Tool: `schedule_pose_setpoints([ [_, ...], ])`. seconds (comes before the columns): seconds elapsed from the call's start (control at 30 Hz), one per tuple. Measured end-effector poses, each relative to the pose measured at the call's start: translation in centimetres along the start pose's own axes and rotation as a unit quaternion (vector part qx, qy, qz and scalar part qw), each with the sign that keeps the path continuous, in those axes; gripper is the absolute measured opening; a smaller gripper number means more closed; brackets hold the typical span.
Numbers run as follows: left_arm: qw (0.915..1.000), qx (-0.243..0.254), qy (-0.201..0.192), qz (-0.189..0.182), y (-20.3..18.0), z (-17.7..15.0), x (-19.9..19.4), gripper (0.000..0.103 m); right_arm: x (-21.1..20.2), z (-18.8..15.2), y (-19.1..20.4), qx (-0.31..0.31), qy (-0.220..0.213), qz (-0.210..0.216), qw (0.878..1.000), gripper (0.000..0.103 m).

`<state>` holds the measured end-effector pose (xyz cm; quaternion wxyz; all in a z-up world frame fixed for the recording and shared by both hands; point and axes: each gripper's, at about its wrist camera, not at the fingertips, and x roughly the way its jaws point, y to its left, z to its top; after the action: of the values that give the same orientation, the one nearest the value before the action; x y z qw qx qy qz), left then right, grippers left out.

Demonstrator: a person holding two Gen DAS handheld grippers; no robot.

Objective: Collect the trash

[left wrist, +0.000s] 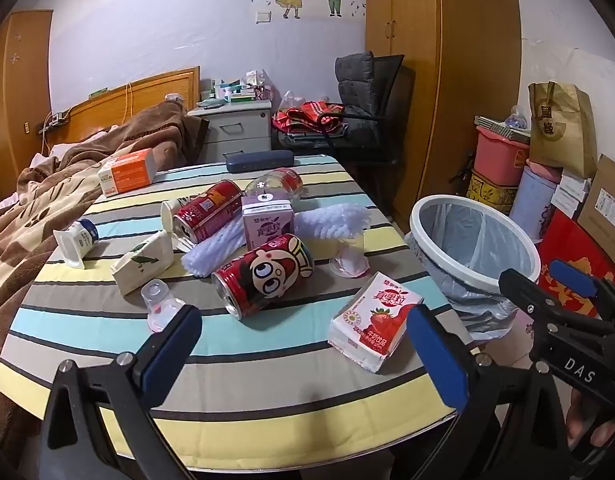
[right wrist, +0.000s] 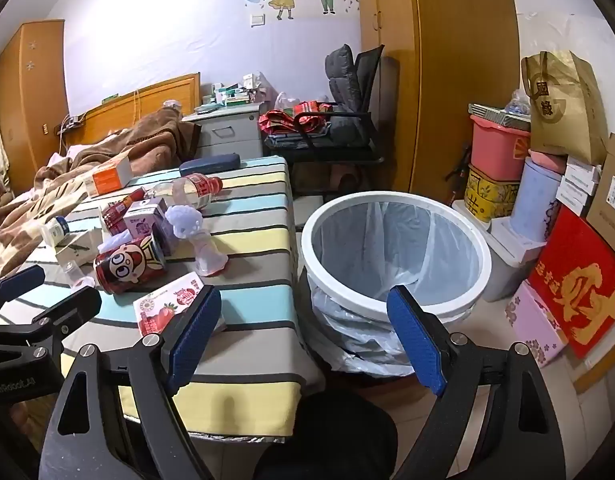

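Trash lies on a striped table (left wrist: 267,416): a red cartoon can (left wrist: 263,274), a second red can (left wrist: 207,212), a strawberry milk carton (left wrist: 373,320), a purple carton (left wrist: 267,224), a clear bottle (left wrist: 279,184), white foam netting (left wrist: 327,222) and small cups. A white-rimmed bin (left wrist: 473,240) lined with a bag stands right of the table. My left gripper (left wrist: 303,356) is open over the table's near edge, empty. My right gripper (right wrist: 307,336) is open between the table corner and the bin (right wrist: 395,248), empty; the strawberry carton (right wrist: 167,306) lies just beyond its left finger.
A bed with a brown blanket (left wrist: 47,200) borders the table's left side. An orange box (left wrist: 127,172) and dark case (left wrist: 259,160) sit at the far edge. A chair (left wrist: 367,112), wardrobe, and stacked boxes and bags (left wrist: 559,168) crowd the right.
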<state>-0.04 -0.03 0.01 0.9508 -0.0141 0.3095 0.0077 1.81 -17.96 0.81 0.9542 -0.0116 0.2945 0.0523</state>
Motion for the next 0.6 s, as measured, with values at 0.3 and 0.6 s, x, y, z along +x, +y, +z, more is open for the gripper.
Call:
schedule_pose_setpoints([
  [0.3,1.0,-0.008,0.004,-0.002,0.7,-0.3,0.1,0.103,-0.2,0.1,-0.1,0.002,0.002,0.0,1.0,0.087],
  [0.6,1.0,-0.005,0.003,0.002,0.8,-0.1,0.0,0.103,-0.4,0.2,0.1,0.002,0.002,0.003,1.0,0.087],
])
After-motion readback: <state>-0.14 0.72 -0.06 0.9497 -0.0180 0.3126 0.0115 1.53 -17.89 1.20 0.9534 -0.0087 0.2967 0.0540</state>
